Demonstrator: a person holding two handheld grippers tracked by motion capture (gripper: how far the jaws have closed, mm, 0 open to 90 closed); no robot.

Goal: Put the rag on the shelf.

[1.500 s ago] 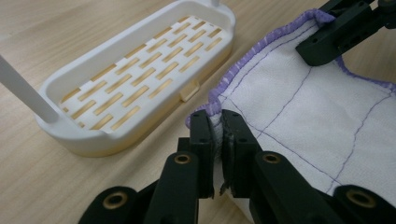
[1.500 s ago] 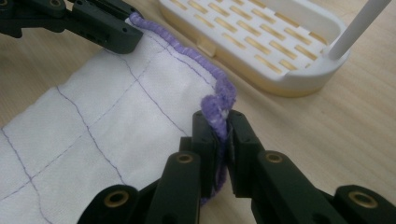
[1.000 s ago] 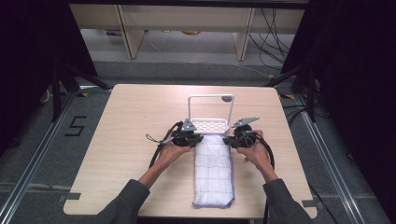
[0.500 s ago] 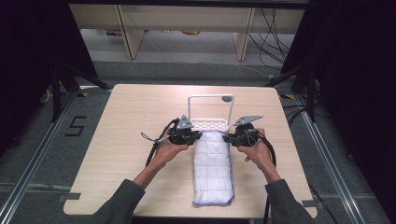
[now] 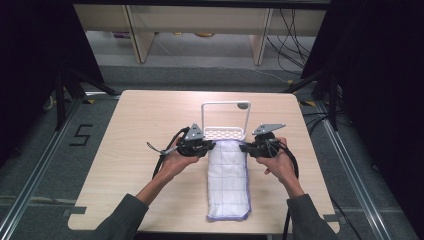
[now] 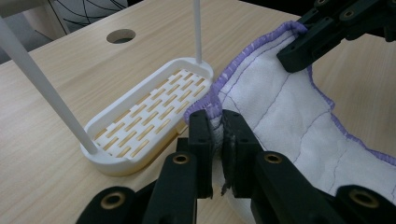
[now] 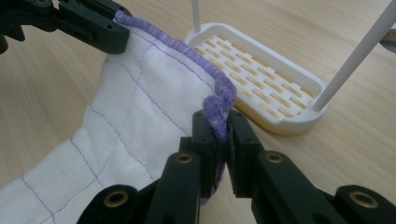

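Up close, both tools (jaws shut) pinch cloth (image 6: 280, 116) — rack (image 6: 149, 116) beside.

The cloth (image 5: 228, 182) lies on the table (image 5: 125, 150), running back toward me from my two grippers. My left gripper (image 5: 204, 148) sits at its far left corner, my right gripper (image 5: 246, 148) at its far right corner. Just beyond both, the rack (image 5: 224, 133) stands, touching the cloth's far edge.
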